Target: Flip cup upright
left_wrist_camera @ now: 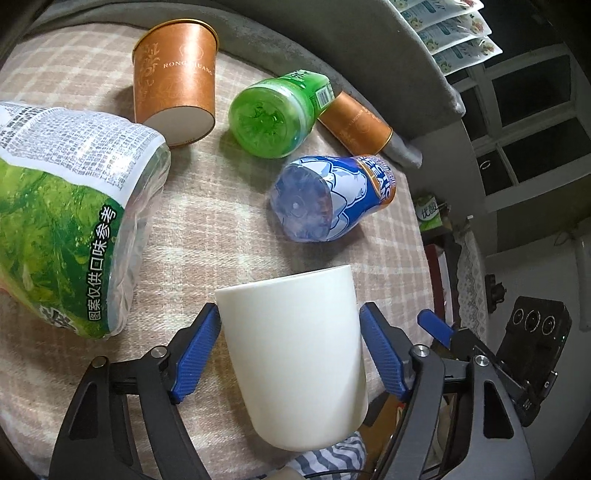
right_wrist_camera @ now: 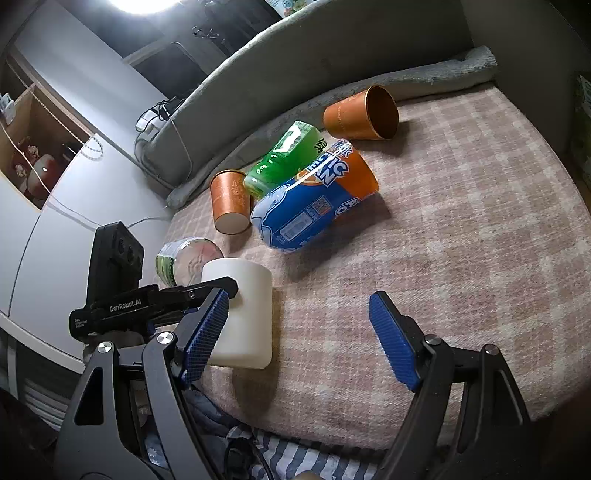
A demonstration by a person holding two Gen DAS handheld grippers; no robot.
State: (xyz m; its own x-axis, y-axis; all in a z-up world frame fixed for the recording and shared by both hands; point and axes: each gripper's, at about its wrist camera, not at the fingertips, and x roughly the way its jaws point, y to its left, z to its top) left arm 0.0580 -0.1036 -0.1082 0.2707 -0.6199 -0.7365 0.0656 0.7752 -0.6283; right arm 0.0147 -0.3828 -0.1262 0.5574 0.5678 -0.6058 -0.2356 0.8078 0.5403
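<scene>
A plain white cup point(left_wrist_camera: 299, 354) stands upside down on the checked blanket point(left_wrist_camera: 207, 229), closed base up. My left gripper point(left_wrist_camera: 290, 352) has its blue pads on both sides of it; the left pad touches the cup, the right pad sits about at its wall. In the right wrist view the same cup point(right_wrist_camera: 245, 317) stands at the near left with the left gripper's finger point(right_wrist_camera: 218, 286) against it. My right gripper point(right_wrist_camera: 301, 339) is open and empty, just right of the cup, above the blanket point(right_wrist_camera: 461, 229).
Lying on the blanket: a blue-and-orange bottle point(left_wrist_camera: 332, 199), a green bottle point(left_wrist_camera: 275, 114), a large clear bottle with a green label point(left_wrist_camera: 70, 218), an orange paper cup point(left_wrist_camera: 356, 123). Another orange cup point(left_wrist_camera: 175, 81) stands upside down. A grey cushion rim point(left_wrist_camera: 332, 33) borders the far side.
</scene>
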